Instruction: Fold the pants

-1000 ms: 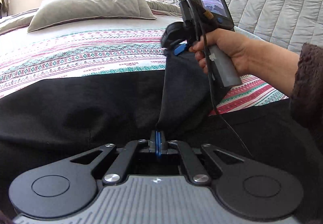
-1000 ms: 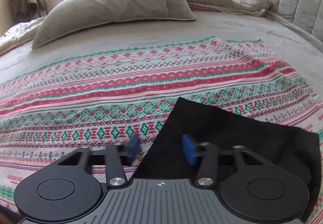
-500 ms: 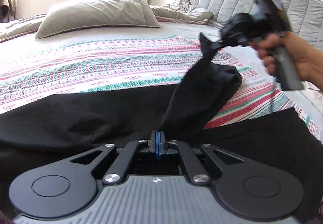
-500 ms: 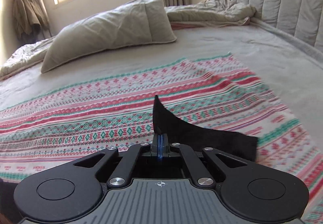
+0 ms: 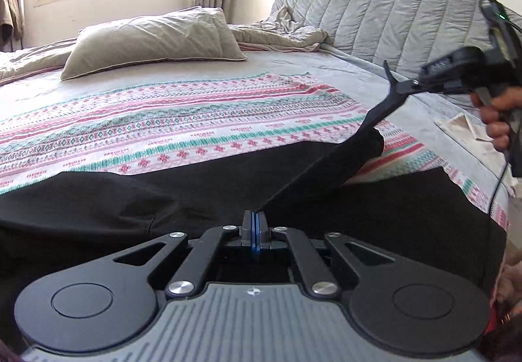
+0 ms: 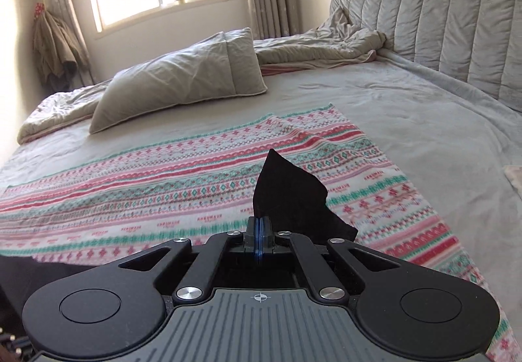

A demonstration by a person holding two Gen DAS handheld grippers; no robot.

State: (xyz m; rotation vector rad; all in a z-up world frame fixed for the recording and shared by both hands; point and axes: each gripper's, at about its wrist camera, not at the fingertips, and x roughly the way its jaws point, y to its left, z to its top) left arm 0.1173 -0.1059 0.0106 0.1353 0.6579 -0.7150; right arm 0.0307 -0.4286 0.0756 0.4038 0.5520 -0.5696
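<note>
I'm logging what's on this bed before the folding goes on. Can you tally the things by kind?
Black pants: 1
Patterned blanket: 1
Grey pillow: 1
Rumpled grey bedding by the headboard: 1
Claws, each shut on the pants: 2 (left claw, right claw)
Total: 6

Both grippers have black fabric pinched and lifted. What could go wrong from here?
1. The right gripper pinches only a corner of the pants; the stretched fabric may slip out.
2. The left gripper also grips a thin edge, and tension between the two could pull it free.
3. Much of the pants lies on the patterned blanket, which may drag and bunch as they move.
</note>
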